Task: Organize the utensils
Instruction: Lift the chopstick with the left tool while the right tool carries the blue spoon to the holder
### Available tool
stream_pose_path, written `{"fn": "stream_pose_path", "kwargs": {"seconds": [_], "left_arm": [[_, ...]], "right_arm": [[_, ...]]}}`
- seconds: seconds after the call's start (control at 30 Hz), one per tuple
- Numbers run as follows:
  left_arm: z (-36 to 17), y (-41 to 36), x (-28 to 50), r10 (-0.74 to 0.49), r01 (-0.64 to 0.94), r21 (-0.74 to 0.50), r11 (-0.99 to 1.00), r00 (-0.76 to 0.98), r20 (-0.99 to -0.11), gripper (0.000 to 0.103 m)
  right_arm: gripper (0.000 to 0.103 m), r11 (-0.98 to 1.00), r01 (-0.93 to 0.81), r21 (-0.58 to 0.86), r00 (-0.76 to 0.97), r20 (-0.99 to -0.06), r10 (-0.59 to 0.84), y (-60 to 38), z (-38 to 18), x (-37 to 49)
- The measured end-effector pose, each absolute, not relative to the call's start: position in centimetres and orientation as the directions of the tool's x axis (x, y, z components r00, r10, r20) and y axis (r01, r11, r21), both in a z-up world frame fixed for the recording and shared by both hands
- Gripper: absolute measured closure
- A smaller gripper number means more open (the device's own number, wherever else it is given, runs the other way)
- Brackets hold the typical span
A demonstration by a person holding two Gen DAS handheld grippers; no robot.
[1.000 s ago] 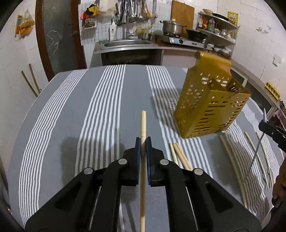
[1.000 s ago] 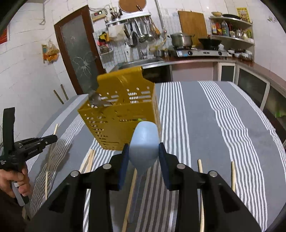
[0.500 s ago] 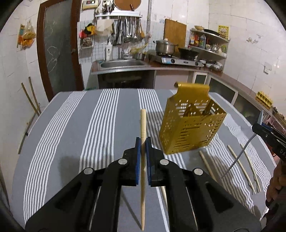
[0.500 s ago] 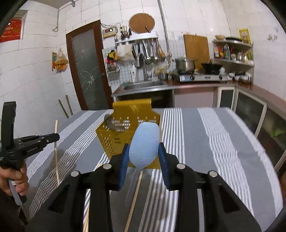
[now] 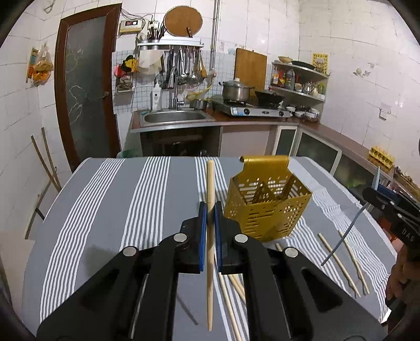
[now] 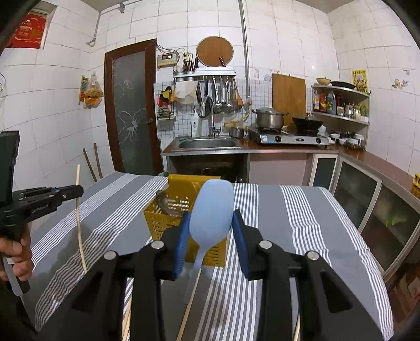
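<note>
The utensil holder (image 5: 267, 207) stands on the striped table (image 5: 105, 209), loose chopsticks (image 5: 338, 265) lying right of it, the sink counter (image 5: 173, 118) behind.

White-tiled walls (image 6: 288, 39) all round. Dark-framed door (image 5: 86, 86) with frosted, cracked glass at left. Steel sink (image 5: 174, 116) under rack of hanging ladles (image 6: 218, 91). Gas stove (image 6: 288, 137) with steel pot (image 5: 235, 89) and black wok (image 6: 307, 122). Wooden cutting board (image 6: 288, 97) against wall; round board (image 5: 183, 19) above. Corner shelf (image 6: 341, 105) with bottles. Brown counter over glass-fronted cabinets (image 6: 367, 199). Striped grey tablecloth (image 5: 105, 199) on table.
</note>
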State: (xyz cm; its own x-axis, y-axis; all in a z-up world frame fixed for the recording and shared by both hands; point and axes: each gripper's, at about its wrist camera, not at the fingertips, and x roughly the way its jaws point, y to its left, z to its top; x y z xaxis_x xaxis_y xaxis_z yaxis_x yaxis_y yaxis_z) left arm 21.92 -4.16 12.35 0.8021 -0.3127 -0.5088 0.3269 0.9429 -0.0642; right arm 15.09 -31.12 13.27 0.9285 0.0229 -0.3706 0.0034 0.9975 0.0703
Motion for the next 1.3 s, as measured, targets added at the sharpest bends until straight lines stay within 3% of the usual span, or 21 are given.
{"fn": "stream_pose_path", "kwargs": {"seconds": [0.47,1.3], "left_arm": [[16.7,-5.2,21.2,-0.363,0.368,-0.072,0.927,0.833,-0.417,0.098],[20.5,-8.4,22.6,-0.393,0.411,-0.029,0.911,0.845,-0.362,0.098]], "right_arm": [[0.070,0.999,0.006,0.032,0.948,-0.318,0.005,-31.3,16.1,14.4],[0.070,0.997,0.047,0.055,0.975,-0.222,-0.034,-33.4,20.6,15.7]]}}
